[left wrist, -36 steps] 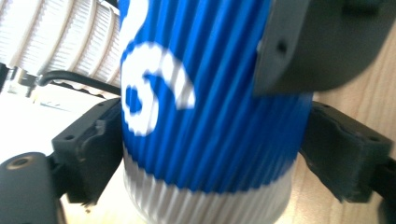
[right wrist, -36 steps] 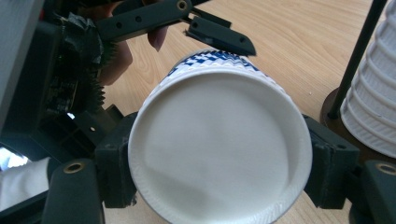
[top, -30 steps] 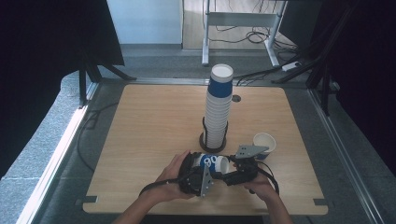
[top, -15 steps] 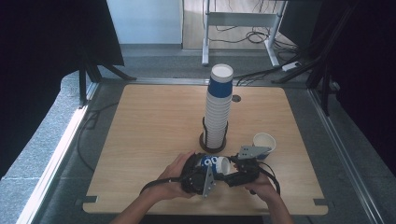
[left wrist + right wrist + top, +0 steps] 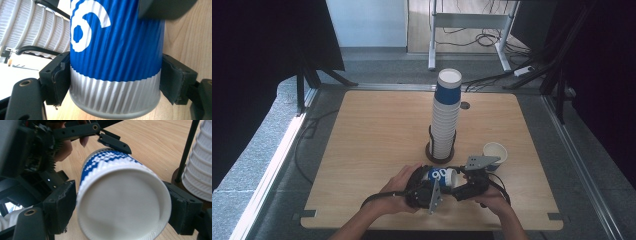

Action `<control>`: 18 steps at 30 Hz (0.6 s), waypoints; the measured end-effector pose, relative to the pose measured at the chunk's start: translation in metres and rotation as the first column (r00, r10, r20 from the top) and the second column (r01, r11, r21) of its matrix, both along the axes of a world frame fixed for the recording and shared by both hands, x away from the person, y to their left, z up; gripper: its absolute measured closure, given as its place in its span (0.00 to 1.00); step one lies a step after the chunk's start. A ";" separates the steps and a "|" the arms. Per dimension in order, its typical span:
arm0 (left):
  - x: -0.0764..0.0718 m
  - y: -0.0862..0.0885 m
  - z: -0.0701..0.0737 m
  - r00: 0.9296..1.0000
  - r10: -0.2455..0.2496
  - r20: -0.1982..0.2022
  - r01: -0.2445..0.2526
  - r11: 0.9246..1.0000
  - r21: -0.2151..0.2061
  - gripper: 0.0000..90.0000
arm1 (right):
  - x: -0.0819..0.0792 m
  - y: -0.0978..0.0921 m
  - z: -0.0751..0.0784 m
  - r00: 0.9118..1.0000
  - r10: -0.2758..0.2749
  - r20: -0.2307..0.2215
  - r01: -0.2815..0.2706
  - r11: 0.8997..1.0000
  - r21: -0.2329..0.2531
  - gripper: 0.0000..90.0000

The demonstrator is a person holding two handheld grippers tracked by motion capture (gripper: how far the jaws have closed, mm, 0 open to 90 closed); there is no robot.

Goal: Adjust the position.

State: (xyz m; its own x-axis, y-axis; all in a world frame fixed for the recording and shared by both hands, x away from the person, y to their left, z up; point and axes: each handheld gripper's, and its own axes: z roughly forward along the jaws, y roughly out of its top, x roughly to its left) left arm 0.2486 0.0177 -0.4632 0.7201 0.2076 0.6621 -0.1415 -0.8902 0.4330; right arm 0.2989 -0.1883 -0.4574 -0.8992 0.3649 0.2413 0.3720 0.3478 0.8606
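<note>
Two grippers, left (image 5: 435,184) and right (image 5: 460,186), both clamped on one blue cup (image 5: 442,176); cup stack (image 5: 445,117) just beyond.

Overhead view, two close gripper views

In the left gripper view, the blue and white paper cup (image 5: 115,57) is cut off by the top edge, so its upper part and the rest of the white print are hidden. In the right gripper view, the stack of cups (image 5: 200,162) is cut by the right edge. In the high view, the held cup (image 5: 441,176) is largely covered by the grippers, and the print is too small to be read.
</note>
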 end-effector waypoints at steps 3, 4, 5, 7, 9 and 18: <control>0.001 0.001 -0.001 1.000 0.000 0.013 0.000 1.000 -0.006 0.22 | -0.001 -0.002 0.007 1.000 -0.001 0.012 0.001 1.000 -0.007 0.20; 0.001 0.002 -0.001 1.000 0.003 0.014 -0.002 1.000 -0.006 0.22 | -0.001 -0.003 0.010 1.000 0.000 0.016 0.001 1.000 -0.018 0.20; 0.001 0.002 0.000 1.000 0.002 0.018 -0.001 1.000 -0.002 0.22 | 0.000 -0.004 0.013 1.000 0.000 0.015 0.000 1.000 -0.026 0.20; 0.002 0.003 0.000 1.000 0.001 0.025 -0.001 1.000 -0.011 0.22 | 0.001 -0.005 0.019 1.000 0.003 0.013 -0.002 0.999 -0.049 0.21; 0.002 0.004 0.000 0.999 0.006 0.032 -0.005 1.000 -0.025 0.22 | 0.001 -0.007 0.027 1.000 0.010 0.022 -0.008 0.997 -0.080 0.21; 0.004 0.011 0.002 0.998 0.030 0.063 -0.029 0.999 -0.030 0.23 | 0.004 -0.016 0.061 0.999 0.041 0.035 -0.032 0.973 -0.229 0.21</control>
